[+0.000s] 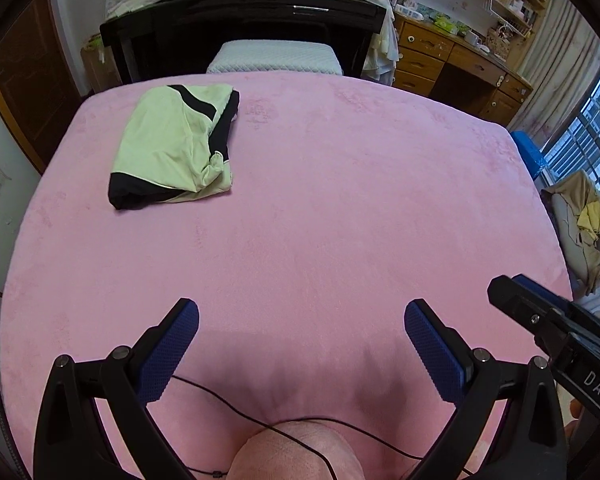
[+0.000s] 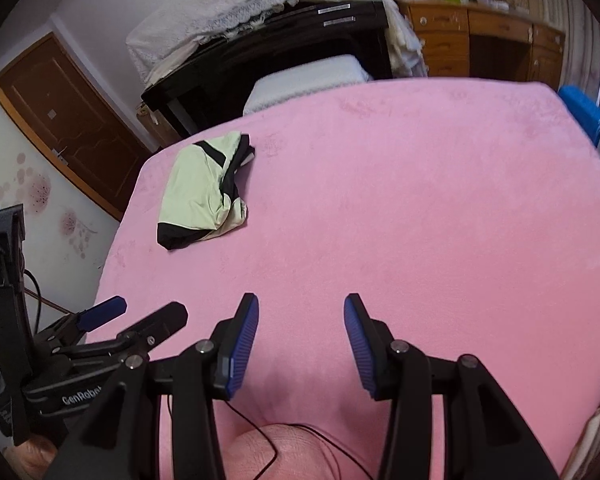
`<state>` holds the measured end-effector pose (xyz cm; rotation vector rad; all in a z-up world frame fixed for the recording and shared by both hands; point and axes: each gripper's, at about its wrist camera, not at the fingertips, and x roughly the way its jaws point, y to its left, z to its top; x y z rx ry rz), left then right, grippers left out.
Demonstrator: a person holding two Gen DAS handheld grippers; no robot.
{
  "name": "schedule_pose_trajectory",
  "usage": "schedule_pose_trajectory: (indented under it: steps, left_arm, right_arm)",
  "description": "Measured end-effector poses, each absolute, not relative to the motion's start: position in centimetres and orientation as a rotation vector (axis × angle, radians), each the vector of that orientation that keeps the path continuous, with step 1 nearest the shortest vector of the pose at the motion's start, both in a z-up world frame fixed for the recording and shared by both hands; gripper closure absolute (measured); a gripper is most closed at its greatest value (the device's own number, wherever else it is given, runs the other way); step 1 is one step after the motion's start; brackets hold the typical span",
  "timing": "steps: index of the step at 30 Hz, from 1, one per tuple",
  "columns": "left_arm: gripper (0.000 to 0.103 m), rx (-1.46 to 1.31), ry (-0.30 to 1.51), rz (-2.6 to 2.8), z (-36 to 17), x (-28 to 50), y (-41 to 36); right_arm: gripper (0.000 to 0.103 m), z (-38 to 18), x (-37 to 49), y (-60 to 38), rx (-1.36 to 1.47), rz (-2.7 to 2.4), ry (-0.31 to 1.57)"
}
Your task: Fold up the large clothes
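My left gripper [image 1: 302, 312] has its black arms and blue ribbed pads spread wide, nothing between them, hanging above the near edge of the pink plush-covered bed surface [image 1: 340, 200]. My right gripper [image 2: 301, 308] has jaws parted about halfway, also empty, pads clear of the fabric, over the same near edge. In the left wrist view the right gripper sits at the near right; in the right wrist view the left gripper shows at the near left, jaws apart. A thin black cable [image 1: 236, 404] runs across the pink cover just under the left gripper, crossing a pale rounded bump [image 1: 296, 452] at the near edge; can't tell what that bump is

The folded pale-green garment with black trim [image 1: 172, 148] lies flat on the pink cover at the far left, well apart from both grippers, untouched. It's a compact bundle, black band at its near end, black stripe along its right side

Beyond the far edge: white quilted cushion [image 1: 276, 56], then a glossy black piano [image 1: 240, 12] with a white lace cover on top. Wooden drawer desk [image 1: 440, 56] at far right, brown wooden door [image 2: 72, 120] at far left, barred window [image 1: 588, 136] on the right
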<state>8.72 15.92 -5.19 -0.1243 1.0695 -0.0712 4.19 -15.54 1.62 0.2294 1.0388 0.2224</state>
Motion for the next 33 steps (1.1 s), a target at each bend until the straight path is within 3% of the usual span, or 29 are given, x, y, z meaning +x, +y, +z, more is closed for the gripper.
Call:
schedule_pose_trajectory:
  steps: [2,5,33]
  left_arm:
    - [0.001,-0.123,1.061,-0.05,-4.6,8.1,15.6]
    - [0.001,-0.151,1.075,-0.023,-3.5,7.4,15.3]
    - [0.001,-0.125,1.039,0.019,-0.3,6.4,14.0]
  right_arm:
    - [0.057,2.3,3.6,-15.6,0.212,0.2,1.023]
    - [0.046,3.2,3.1,-15.7,0.199,0.192,1.008]
    - [0.045,6.7,0.7,-17.3,0.142,0.165,0.938]
